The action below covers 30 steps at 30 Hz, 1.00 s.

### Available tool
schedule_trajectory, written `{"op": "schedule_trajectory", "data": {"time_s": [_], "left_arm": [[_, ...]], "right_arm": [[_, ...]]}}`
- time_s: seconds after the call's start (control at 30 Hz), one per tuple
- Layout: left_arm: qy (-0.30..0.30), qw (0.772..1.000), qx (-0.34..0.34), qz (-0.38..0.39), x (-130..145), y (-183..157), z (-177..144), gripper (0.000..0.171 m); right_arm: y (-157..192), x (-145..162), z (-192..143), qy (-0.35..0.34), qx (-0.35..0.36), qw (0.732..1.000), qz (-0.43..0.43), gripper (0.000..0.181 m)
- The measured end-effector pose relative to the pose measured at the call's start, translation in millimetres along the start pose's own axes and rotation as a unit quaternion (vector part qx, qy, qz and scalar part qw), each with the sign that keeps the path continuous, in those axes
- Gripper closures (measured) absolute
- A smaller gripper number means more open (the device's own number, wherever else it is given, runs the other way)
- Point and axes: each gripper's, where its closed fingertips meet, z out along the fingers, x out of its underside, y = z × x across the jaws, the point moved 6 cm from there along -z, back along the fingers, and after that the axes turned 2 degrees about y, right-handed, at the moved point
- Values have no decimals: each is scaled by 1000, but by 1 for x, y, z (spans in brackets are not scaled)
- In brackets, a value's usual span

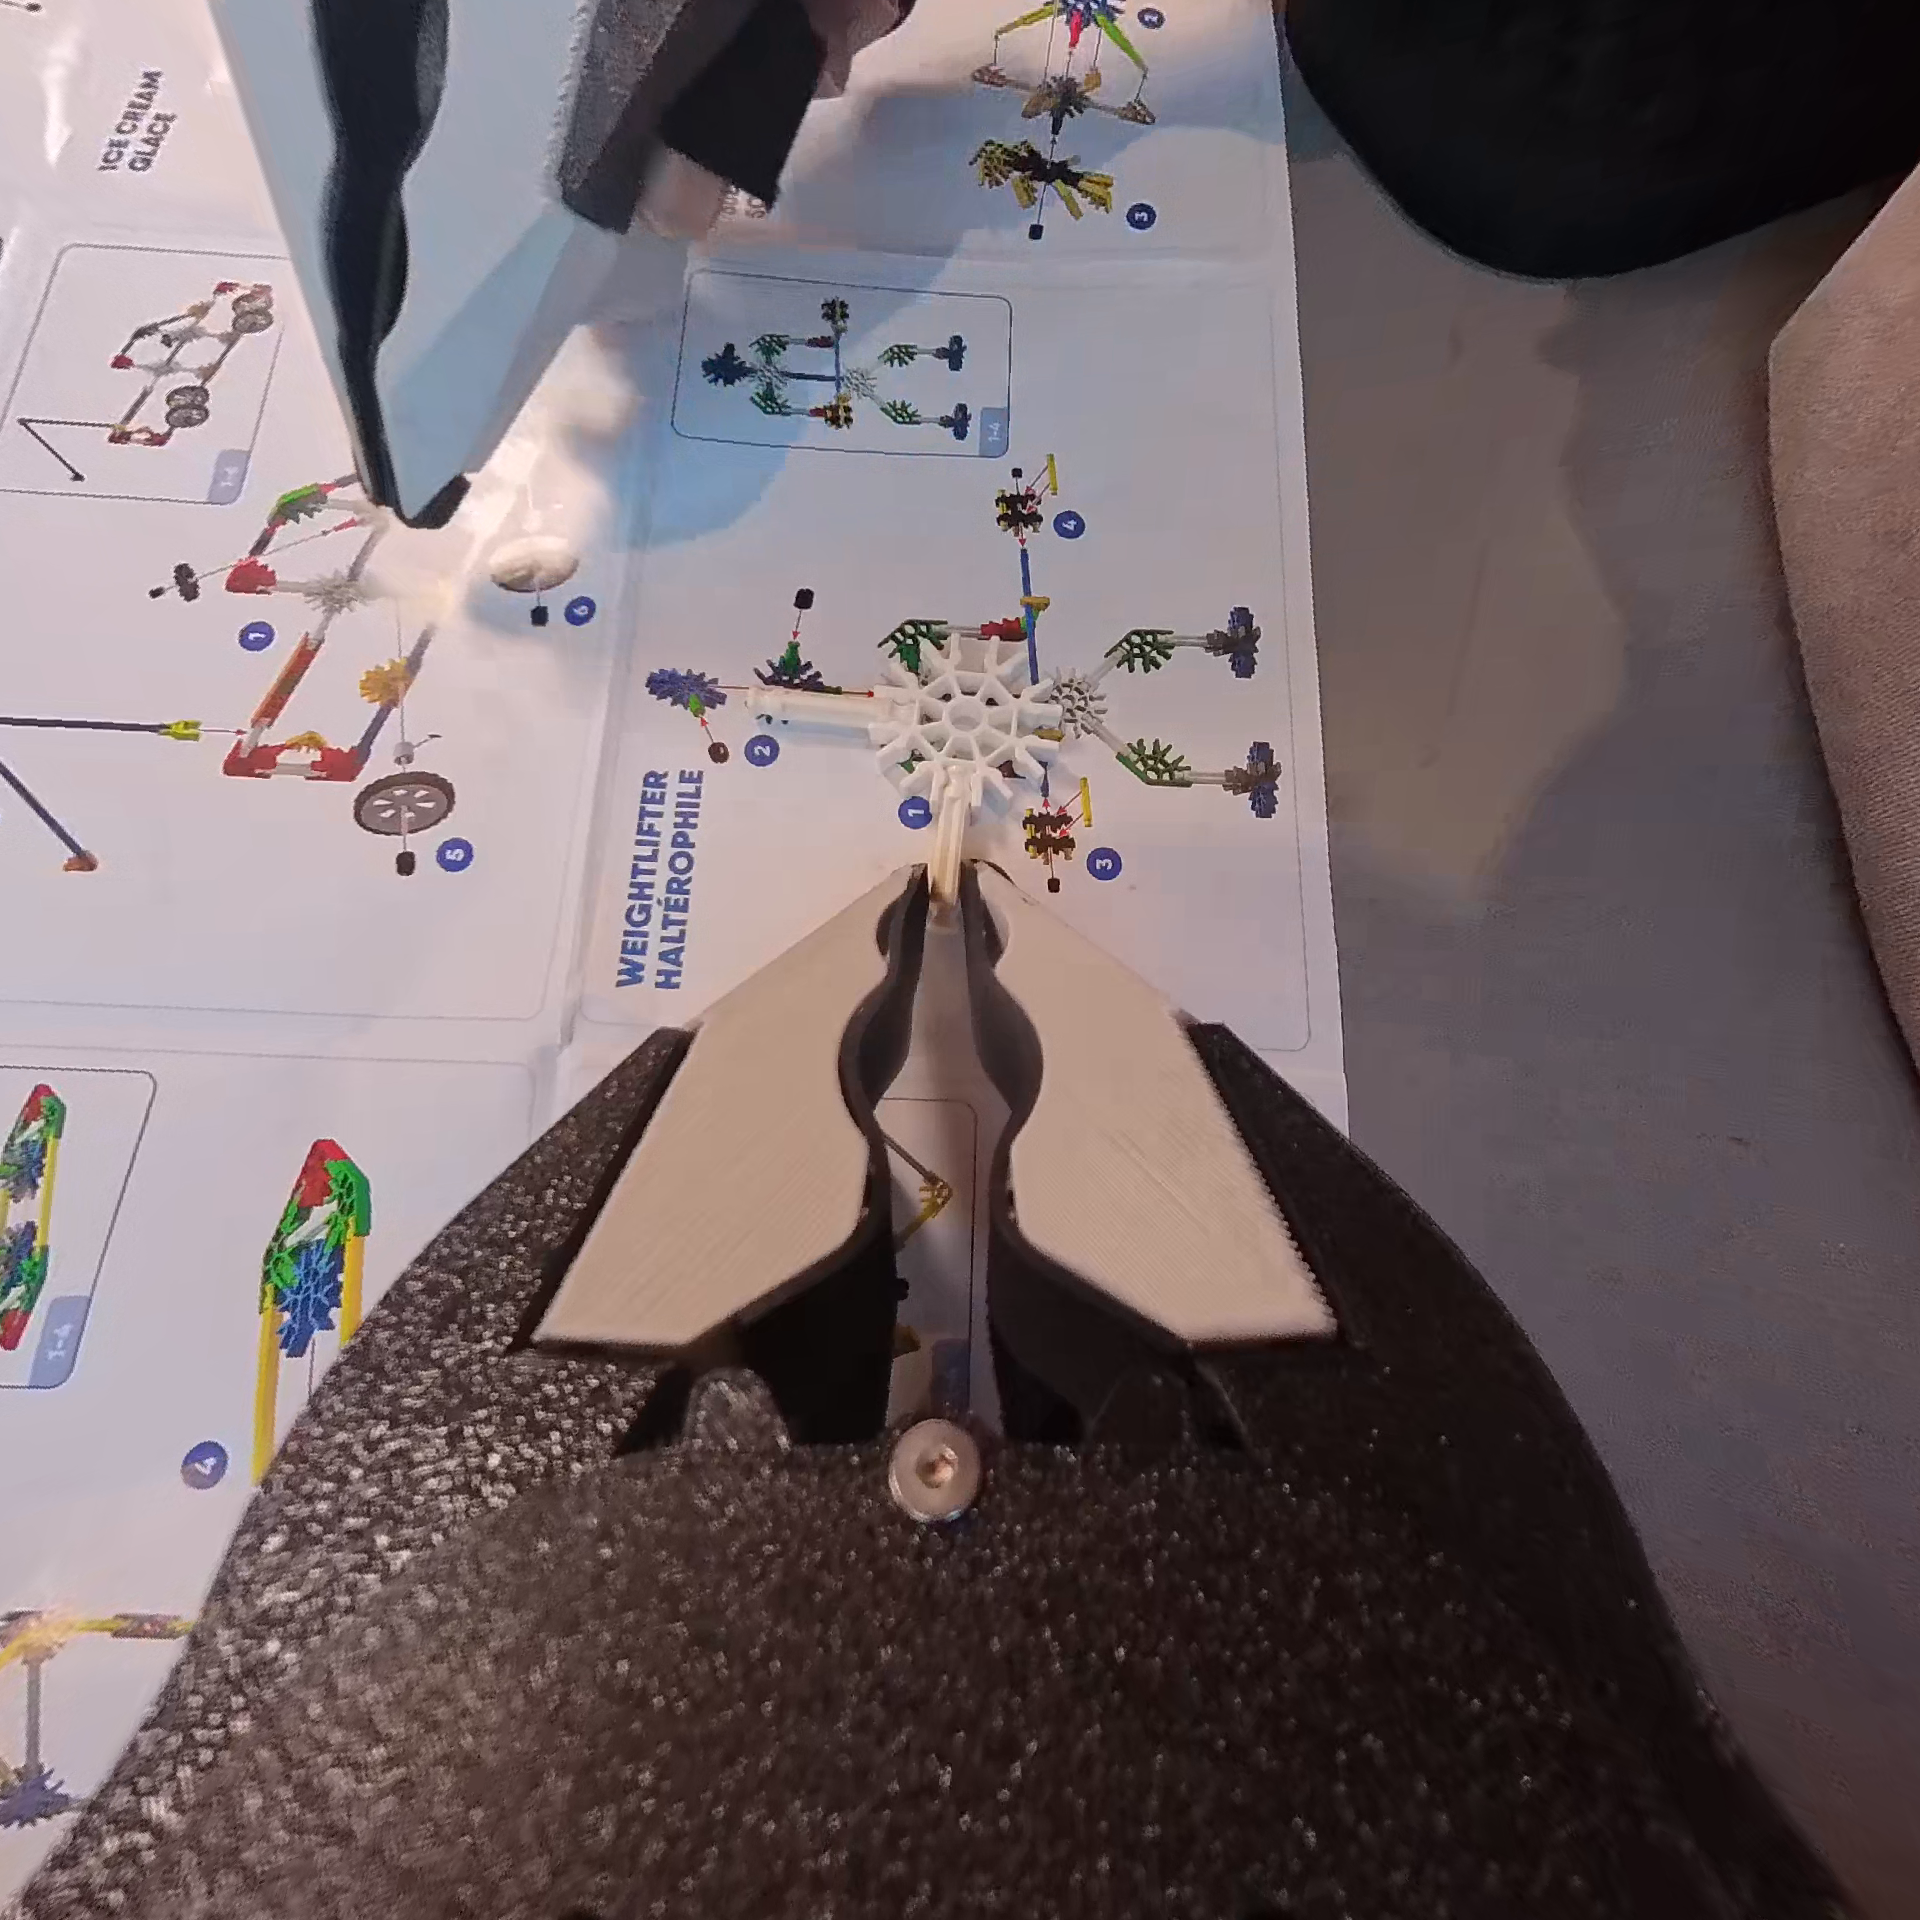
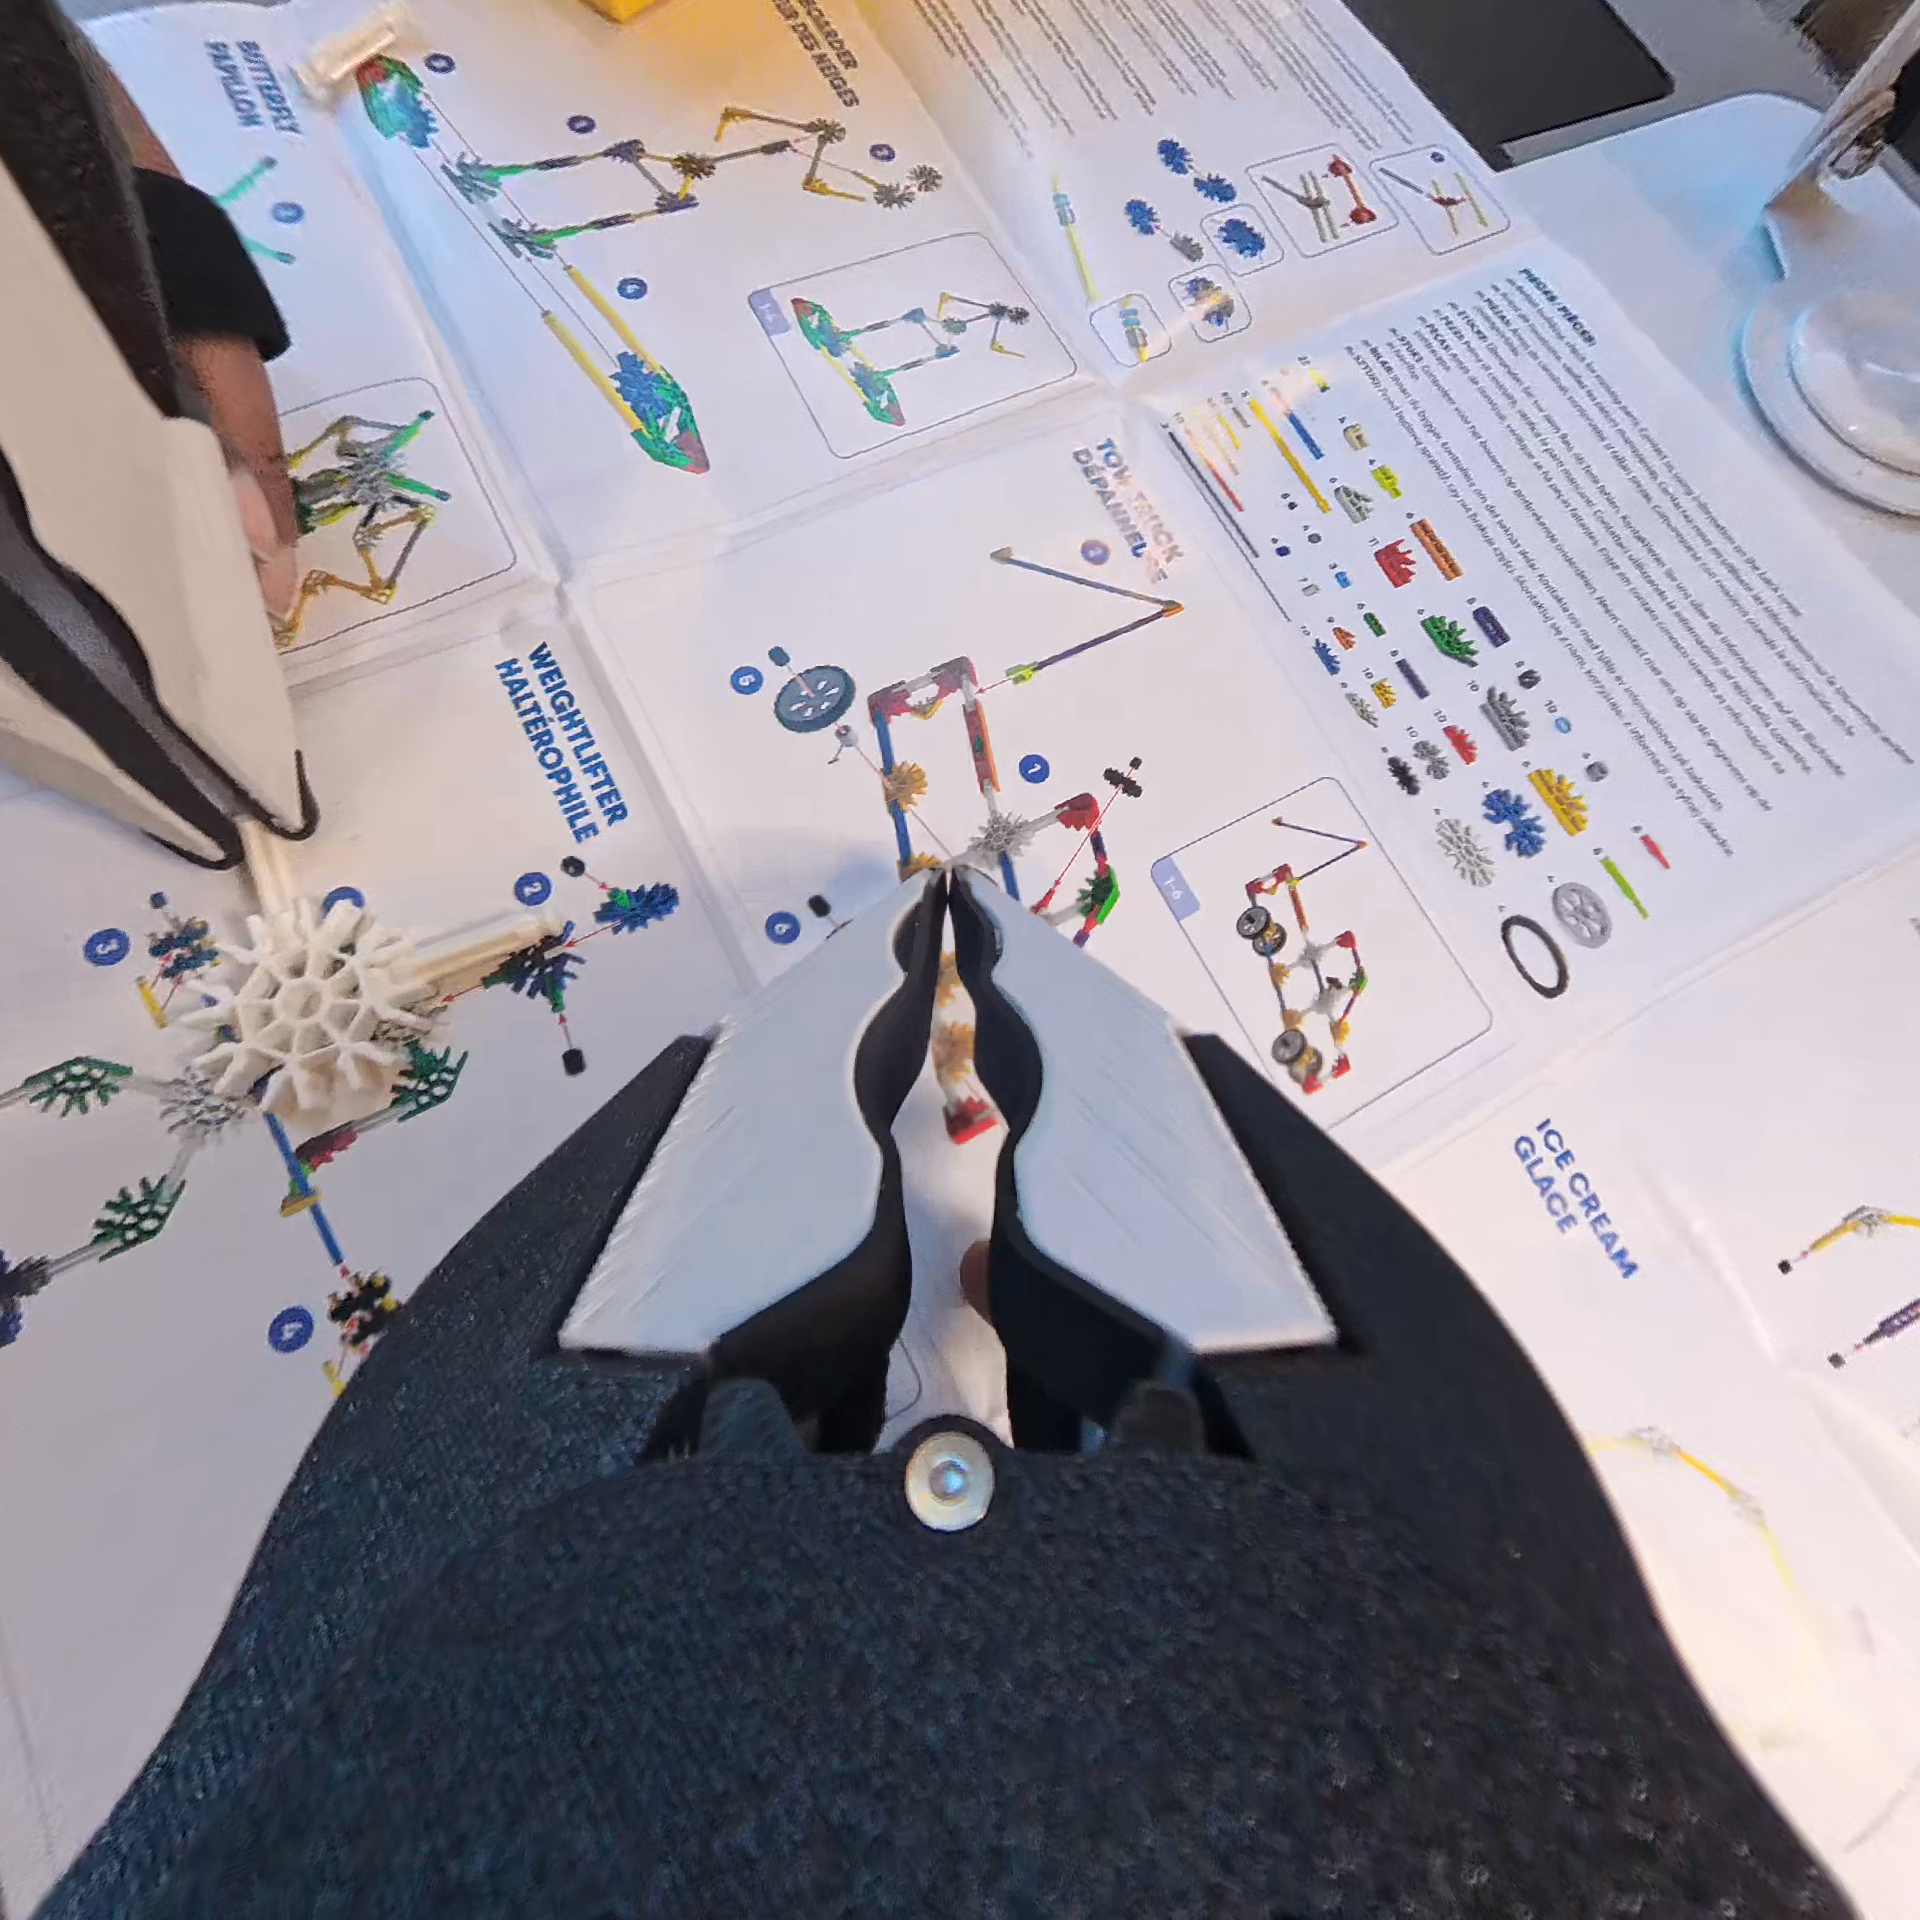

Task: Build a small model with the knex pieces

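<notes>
My left gripper is shut on a short white rod. The rod is plugged into a white snowflake-shaped connector that lies on a printed instruction sheet. A second white rod sticks out of the connector to the left. My right gripper is shut with nothing between its tips and hovers over the sheet. In the right wrist view the connector lies at the left, with the left gripper on its rod. The right gripper also shows at the upper left of the left wrist view.
A grey surface lies right of the sheet, with a beige cushion and a dark object beyond. A glass and metal stand is at the far right. A small white piece and a yellow object lie at the sheet's far edge. Some 12 cm of space lies between my two pairs of fingers. The connector lies some 4 cm from my left tips, 11 cm from my right tips.
</notes>
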Motion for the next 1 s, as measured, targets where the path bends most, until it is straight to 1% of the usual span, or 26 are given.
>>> {"op": "schedule_trajectory", "data": {"time_s": [0.2,0.43,0.63,0.83,1.0], "left_arm": [[-9,1000,3,-7,0,1,-1,168],[-7,1000,1,-7,0,1,0,168],[-6,1000,2,-8,0,0,0,168],[-4,1000,-1,-4,0,0,1,168],[-5,1000,1,-2,-1,0,-3,167]], "right_arm": [[-8,-6,14,36,-7,999,-4,181],[-2,-2,10,51,-28,998,-14,181],[1,0,8,57,-27,998,-20,181],[2,-1,3,39,-27,999,-17,181],[7,-5,-20,4,-18,999,-29,177]]}}
